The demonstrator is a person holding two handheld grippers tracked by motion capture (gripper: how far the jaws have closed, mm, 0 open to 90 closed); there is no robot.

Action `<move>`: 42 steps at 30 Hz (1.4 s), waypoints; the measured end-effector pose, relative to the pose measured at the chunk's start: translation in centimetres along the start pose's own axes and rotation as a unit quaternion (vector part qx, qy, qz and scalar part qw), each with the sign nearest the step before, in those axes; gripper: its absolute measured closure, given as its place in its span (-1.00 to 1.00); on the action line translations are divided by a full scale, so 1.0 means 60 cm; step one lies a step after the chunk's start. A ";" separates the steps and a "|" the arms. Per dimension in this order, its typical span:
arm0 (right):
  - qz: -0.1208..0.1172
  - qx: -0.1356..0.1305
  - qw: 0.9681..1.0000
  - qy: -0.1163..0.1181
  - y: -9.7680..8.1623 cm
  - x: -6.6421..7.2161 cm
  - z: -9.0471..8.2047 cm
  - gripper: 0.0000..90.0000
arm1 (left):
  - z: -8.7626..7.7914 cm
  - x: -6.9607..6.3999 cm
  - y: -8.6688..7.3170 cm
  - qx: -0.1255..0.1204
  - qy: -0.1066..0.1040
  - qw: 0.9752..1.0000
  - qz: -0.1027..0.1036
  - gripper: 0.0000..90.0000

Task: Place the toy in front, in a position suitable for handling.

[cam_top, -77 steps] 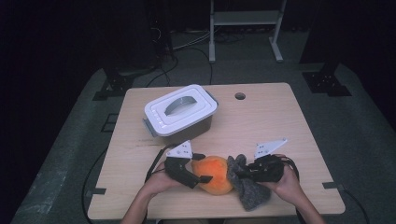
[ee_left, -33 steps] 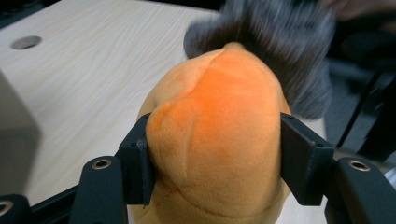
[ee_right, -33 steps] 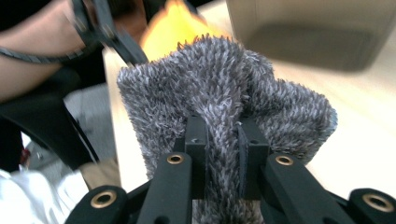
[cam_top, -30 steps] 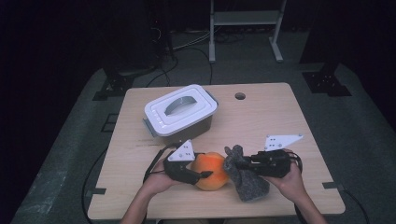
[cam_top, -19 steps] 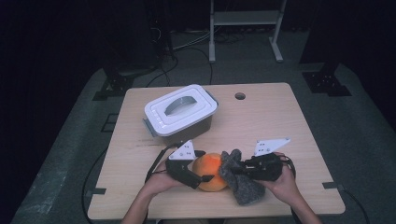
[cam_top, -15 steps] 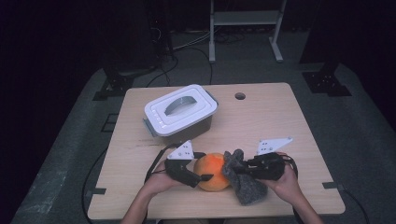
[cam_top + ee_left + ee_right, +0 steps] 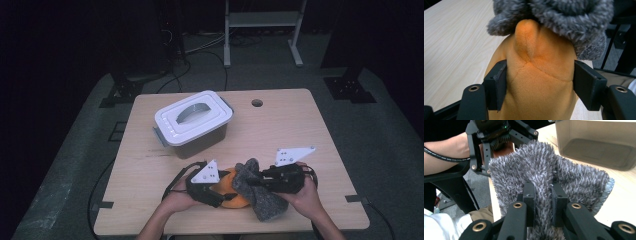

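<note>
Broadly, the wooden tabletop [image 7: 310, 135] carried everything, with a small round hole [image 7: 257, 103] near its far edge. Next in size, a grey storage box [image 7: 195, 125] with a white lid [image 7: 192, 114] and a grey handle stood toward the far left, well apart from my hands. Its translucent wall also showed in the right gripper view, beyond the cloth.

Near the front edge, between my two hands, sat the orange plush toy [image 7: 536, 82], resting on the tabletop with the grey fuzzy cloth [image 7: 544, 167] draped over its right side and spilling toward the front edge.

My left gripper [image 7: 212, 189] came at the toy from the left. Its jaws had just been closing, with the plush between them; in the left gripper view both black pads sat against the toy's flanks, the fabric bulging between them, so I noted it as gripping the toy at a medium spread.

My right gripper [image 7: 543, 202] was pinched nearly closed on a raised fold of the cloth, fibres squeezed between the two pads. From the high view it lay level, pointing left toward the toy.
</note>
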State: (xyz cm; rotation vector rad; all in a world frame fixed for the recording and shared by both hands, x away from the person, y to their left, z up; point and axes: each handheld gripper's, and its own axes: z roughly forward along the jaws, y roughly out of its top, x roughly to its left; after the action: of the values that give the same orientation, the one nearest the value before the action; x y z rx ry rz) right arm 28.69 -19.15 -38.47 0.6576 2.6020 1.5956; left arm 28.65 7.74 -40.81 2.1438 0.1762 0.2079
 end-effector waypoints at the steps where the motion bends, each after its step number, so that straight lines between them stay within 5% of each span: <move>1: 0.001 0.001 1.000 -0.002 -0.001 -0.001 -0.001 0.71 | 0.000 0.002 0.000 0.000 0.001 1.000 -0.004 -0.25; 4: 0.006 0.004 1.000 -0.013 -0.006 -0.012 -0.006 0.71 | -0.003 0.009 -0.002 -0.006 0.006 1.000 -0.017 -0.24; 9: 0.025 0.016 0.999 -0.034 -0.025 -0.033 -0.010 0.71 | -0.009 0.026 -0.009 -0.023 0.019 0.997 -0.068 -0.24; 15: 0.000 0.007 0.999 -0.033 -0.010 -0.012 -0.010 0.72 | -0.007 0.035 -0.012 -0.038 0.042 0.992 -0.115 -0.24; 19: -0.023 0.020 0.999 -0.031 -0.002 0.004 0.002 0.71 | -0.007 0.032 -0.009 -0.034 0.046 0.992 -0.113 -0.25; 24: -0.005 0.023 0.999 -0.039 -0.017 -0.017 -0.004 0.72 | -0.007 0.033 -0.012 -0.039 0.043 0.991 -0.118 -0.25; 27: 0.011 0.023 0.999 -0.047 -0.026 -0.030 -0.012 0.71 | -0.007 0.029 -0.012 -0.040 0.032 0.994 -0.099 -0.25; 32: 0.029 0.012 0.999 -0.027 -0.026 -0.038 -0.019 0.71 | 0.000 0.006 -0.003 -0.023 0.009 1.000 -0.019 -0.24; 34: 0.032 0.006 0.999 -0.013 -0.022 -0.036 -0.021 0.71 | 0.004 -0.006 0.001 -0.014 -0.001 1.000 0.021 -0.24; 37: 0.029 -0.002 1.000 0.006 -0.013 -0.027 -0.021 0.71 | 0.009 -0.018 0.005 -0.007 -0.008 0.999 0.050 -0.24; 42: 0.015 0.002 1.000 0.021 -0.001 -0.012 -0.014 0.71 | 0.011 -0.026 0.006 -0.001 -0.020 0.997 0.075 -0.25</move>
State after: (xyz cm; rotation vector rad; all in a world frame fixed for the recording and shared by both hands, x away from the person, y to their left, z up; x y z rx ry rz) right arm 29.10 -20.15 -38.28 0.6746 2.6379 1.6309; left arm 27.30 6.69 -40.98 2.1578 -0.0073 0.2519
